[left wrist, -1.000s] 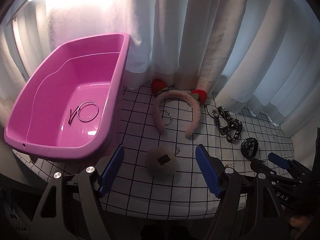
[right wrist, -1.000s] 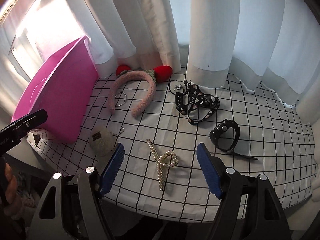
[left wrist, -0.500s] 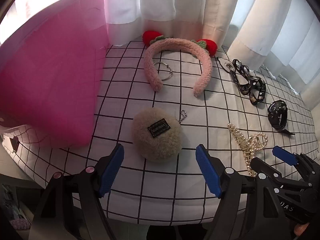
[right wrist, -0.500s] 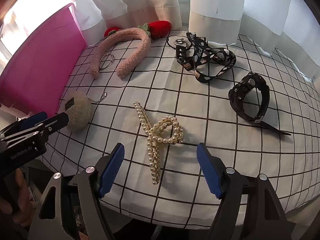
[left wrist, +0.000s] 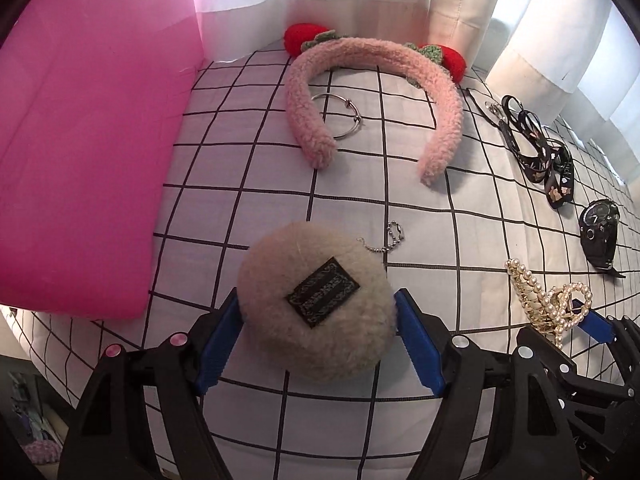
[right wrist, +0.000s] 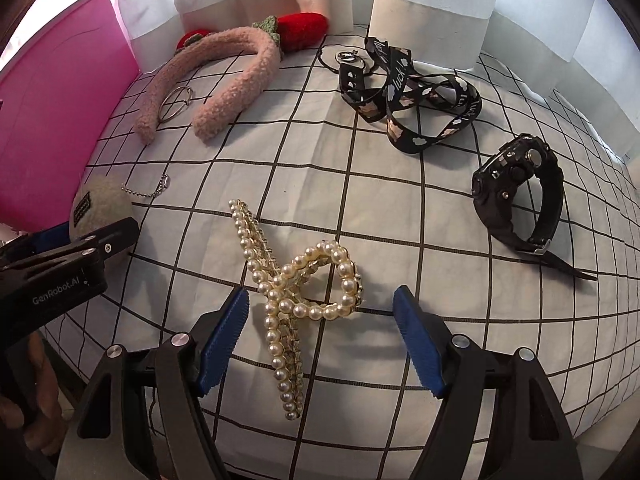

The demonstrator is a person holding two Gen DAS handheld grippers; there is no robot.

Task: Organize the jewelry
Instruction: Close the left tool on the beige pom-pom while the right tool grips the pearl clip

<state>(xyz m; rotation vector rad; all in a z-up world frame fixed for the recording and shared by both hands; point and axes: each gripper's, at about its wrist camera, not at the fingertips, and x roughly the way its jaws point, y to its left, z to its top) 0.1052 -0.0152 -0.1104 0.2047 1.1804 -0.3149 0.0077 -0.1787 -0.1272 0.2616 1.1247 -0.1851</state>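
My left gripper [left wrist: 318, 338] is open with its blue fingers on either side of a beige fluffy pom-pom keychain [left wrist: 316, 300] that lies on the checked cloth. My right gripper [right wrist: 320, 338] is open and straddles the near part of a pearl hair claw [right wrist: 298, 292]. The claw also shows in the left wrist view [left wrist: 548, 304]. A pink tub [left wrist: 80, 140] stands to the left, only its outer wall visible. The left gripper also shows in the right wrist view [right wrist: 60, 264], at the pom-pom [right wrist: 100, 208].
A pink fuzzy headband [left wrist: 372, 92] with red strawberries lies near the curtain, with a silver bangle [left wrist: 340, 116] inside its arc. A black printed lanyard [right wrist: 412, 92] and a black watch [right wrist: 520, 192] lie to the right. White curtains close off the back.
Both grippers moved forward and down. The left one now has the pom-pom between its fingers, and the right one has reached the pearl claw. Both stay open.
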